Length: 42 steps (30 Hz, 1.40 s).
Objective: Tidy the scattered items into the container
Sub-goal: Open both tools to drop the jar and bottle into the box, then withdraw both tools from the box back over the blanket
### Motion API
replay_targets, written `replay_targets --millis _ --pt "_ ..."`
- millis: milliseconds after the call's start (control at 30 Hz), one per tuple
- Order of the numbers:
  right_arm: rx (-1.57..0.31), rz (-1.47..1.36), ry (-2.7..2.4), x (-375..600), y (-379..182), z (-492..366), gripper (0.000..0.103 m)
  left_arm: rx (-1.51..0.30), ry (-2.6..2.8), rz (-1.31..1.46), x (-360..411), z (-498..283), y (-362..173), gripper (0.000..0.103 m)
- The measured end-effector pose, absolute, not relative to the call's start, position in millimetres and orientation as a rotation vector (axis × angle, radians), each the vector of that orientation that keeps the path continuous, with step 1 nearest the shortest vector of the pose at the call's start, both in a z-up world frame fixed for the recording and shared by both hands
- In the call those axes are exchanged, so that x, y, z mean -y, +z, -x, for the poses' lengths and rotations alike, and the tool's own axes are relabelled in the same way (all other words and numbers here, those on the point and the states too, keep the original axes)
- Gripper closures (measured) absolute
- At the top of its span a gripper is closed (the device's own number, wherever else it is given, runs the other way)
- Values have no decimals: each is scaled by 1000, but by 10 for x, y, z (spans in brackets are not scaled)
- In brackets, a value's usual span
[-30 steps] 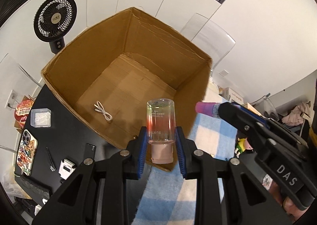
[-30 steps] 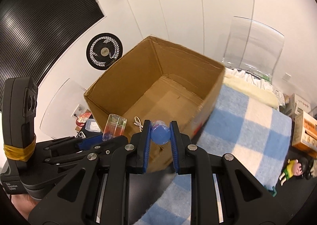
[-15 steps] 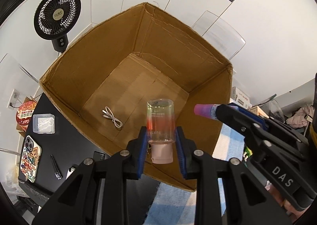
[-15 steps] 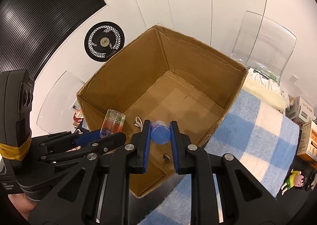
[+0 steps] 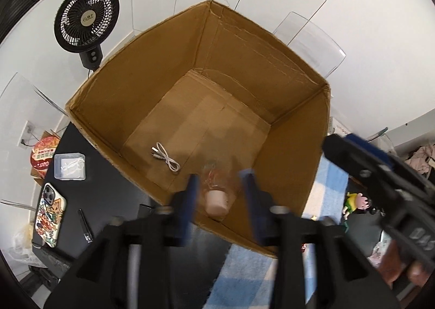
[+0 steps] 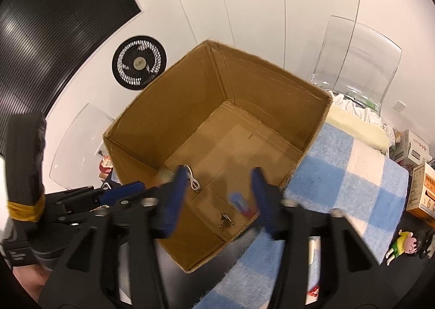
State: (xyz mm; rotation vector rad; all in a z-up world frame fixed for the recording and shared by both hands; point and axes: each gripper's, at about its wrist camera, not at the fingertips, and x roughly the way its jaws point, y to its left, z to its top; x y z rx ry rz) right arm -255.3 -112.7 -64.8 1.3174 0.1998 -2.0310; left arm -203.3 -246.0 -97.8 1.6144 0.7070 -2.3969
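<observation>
Far left on the black table (image 5: 114,194) lie one patterned phone (image 5: 50,218), one small clear lidded box (image 5: 70,166) and one thin metal tool (image 5: 85,224), hard to identify; a red round package (image 5: 43,152) is half cut off by the table edge. One black fan (image 5: 87,18) stands behind.

Centre now: one big cardboard box (image 5: 152,69), open-topped, with one white cable (image 5: 165,157) coiled on its floor. Over the near wall hang the left tongs (image 5: 219,194), jaws opening, blue pads blurred and clear of the glass bottle (image 5: 218,189) between them. That bottle is a smear, pink cap toward us, inside the box's near edge; whether it touches the floor I cannot tell.

From the other camera, the right tongs (image 6: 218,194) are opening too, pads apart from the small blue-capped bottle (image 6: 240,204), a blur low in the box near its right wall. One set of metal clips or keys (image 6: 225,219) lies beside it, too small to name.

Right of the box spreads one blue-and-white checked blanket (image 6: 353,173). At the far edge sits one cartoon figure (image 6: 401,245), a second dark one cut off beside it.
</observation>
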Motion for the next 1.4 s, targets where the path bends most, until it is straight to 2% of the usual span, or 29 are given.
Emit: replay_targets --millis 33,67,267,433,567,933,1267,1400 --pt "-188 -1315 -2034 1105 -624 2550 38 -697 -2395 -1601 2457 2018 -970 14" --pt "-180 -1313 -2037 1082 -601 2544 35 -694 -2398 -1592 2454 2002 -958 5" --pt "-154 -1294 -2063 908 -479 2473 19 -661 -2421 -1569 2389 1923 -861 5" --pt "-139 -1304 -2078 641 -393 2356 0 -648 -2447 -1556 2277 1808 -758 5" --pt "-125 -1319 -2118 310 -339 2224 0 -648 -2465 -1564 2124 1723 -709 1" --pt "-54 -1362 -2232 -500 -310 1864 0 -587 -2543 -1659 1407 1535 -675 1" --pt "37 -1461 -2316 -1348 -501 1588 0 -460 -2588 -1802 696 1379 -826 1" --pt "67 -1505 -2349 -1688 -593 1488 0 -462 -2624 -1817 470 1313 -863 1"
